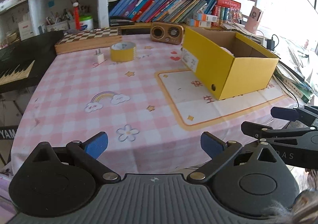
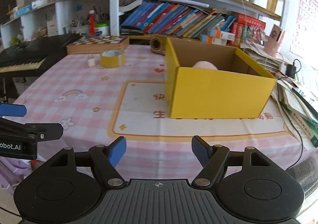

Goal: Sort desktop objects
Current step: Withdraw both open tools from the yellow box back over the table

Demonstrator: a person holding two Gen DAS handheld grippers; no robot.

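"obot.AI" on left tool (image 2: 14,110)

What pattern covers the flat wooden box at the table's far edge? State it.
The flat wooden box has a light-and-dark checkerboard top, clearest in the left wrist view.

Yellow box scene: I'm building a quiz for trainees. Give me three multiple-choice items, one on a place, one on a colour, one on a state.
1. Where is the tape roll?
A. inside the yellow box
B. on the tablecloth, beside the white plug
C. on the chessboard

2. The tape roll's colour?
A. yellow
B. red
C. green

3. The left claw is:
A. shut on the plug
B. shut on the tape
C. open, empty

B: it stands on the cloth by the plug. A: yellow band. C: pads apart, nothing between.
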